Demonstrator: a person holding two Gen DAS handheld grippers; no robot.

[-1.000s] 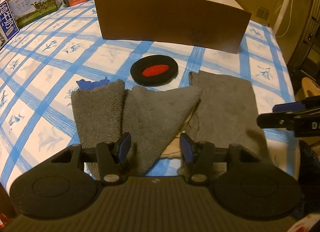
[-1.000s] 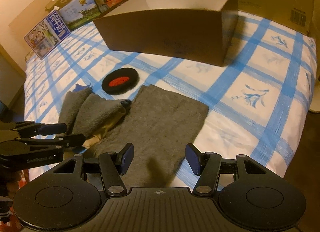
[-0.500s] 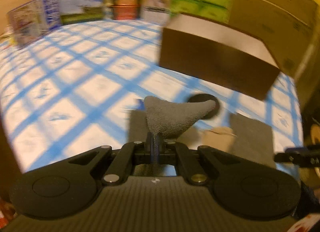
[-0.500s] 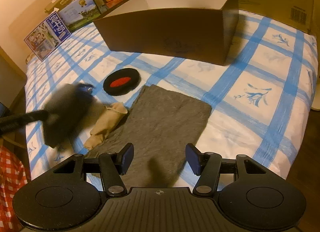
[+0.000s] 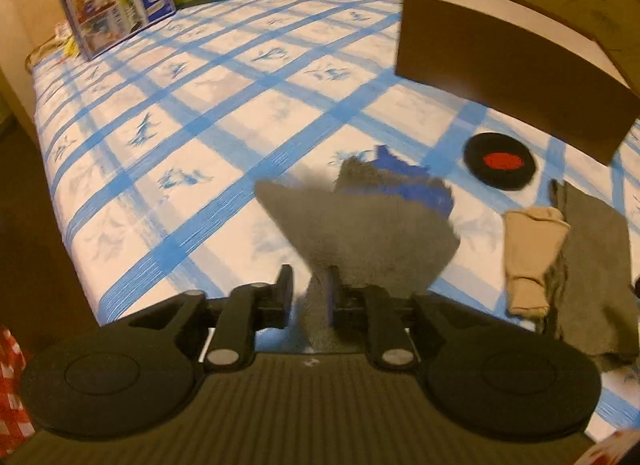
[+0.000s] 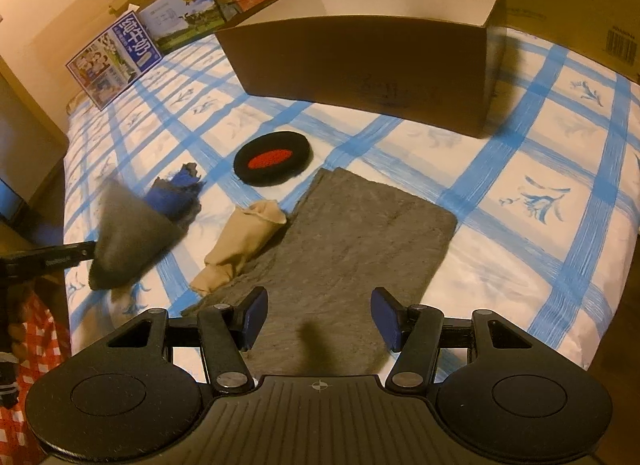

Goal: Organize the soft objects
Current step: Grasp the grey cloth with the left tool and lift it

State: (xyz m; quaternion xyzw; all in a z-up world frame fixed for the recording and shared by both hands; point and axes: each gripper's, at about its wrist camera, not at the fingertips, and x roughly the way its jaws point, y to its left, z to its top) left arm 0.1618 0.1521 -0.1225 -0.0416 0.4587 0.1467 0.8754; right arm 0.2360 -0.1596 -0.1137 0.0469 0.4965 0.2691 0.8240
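Observation:
My left gripper has its jaws parted, with the corner of a fuzzy grey cloth between them. The cloth lies blurred over a blue-and-grey cloth. In the right wrist view the grey cloth hangs at the left gripper's tip at far left. A tan sock lies beside a flat grey felt cloth. A black round pad with a red centre lies beyond. My right gripper is open and empty over the felt cloth's near edge.
A large brown open cardboard box stands at the back on the blue-checked tablecloth. Milk cartons and boxes line the far left edge. The table's left edge drops off close by.
The left gripper took hold of the fuzzy grey cloth, lifted it, swung it left, and has now parted its jaws. The tan sock was uncovered. The right gripper stayed still.

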